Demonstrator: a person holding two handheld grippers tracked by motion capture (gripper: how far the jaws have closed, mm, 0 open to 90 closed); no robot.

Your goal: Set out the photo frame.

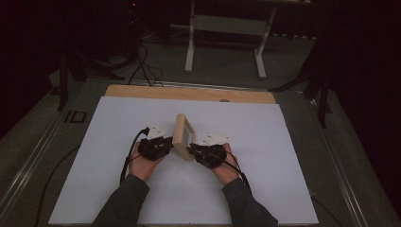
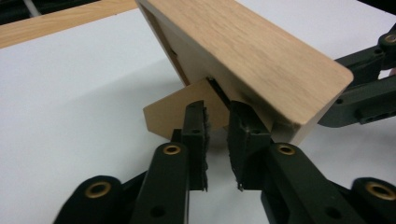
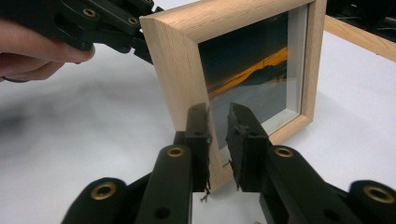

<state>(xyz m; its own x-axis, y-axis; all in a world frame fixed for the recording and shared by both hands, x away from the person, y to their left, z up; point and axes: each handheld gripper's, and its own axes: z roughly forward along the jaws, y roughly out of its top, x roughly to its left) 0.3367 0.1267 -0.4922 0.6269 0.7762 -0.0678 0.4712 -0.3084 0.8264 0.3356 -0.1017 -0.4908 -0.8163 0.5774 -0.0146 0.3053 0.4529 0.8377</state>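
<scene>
On the white sheet that covers the table (image 1: pixel 113 189), the left gripper (image 1: pixel 166 144) sits just left of a small light-wood picture frame (image 1: pixel 181 135), held in the person's left hand (image 1: pixel 141 164). In the left gripper view its two black jaws stand a narrow gap apart at the back of the frame (image 2: pixel 261 56), right by the thin wooden prop-up stand (image 2: pixel 173 112) that sticks out from the frame's back panel. The fingers (image 2: pixel 196 135) look close to the stand and the frame's lower edge, but whether they press on either cannot be told; nothing is clearly clamped between them.

The frame stands upright near the middle of the sheet, between the two grippers, tilted back a little on its stand. Its glass front faces the person's right and shows a dark picture with an orange streak (image 3: pixel 252 70).

The right gripper (image 1: pixel 191 150), in the right hand (image 1: pixel 226 168), meets the frame's near right corner. In the right gripper view its jaws are also only slightly apart, straddling the frame's front edge (image 3: pixel 187 88) at the lower corner, without visibly squeezing it. Beyond the sheet runs the table's bare wooden strip (image 1: pixel 189 93).
</scene>
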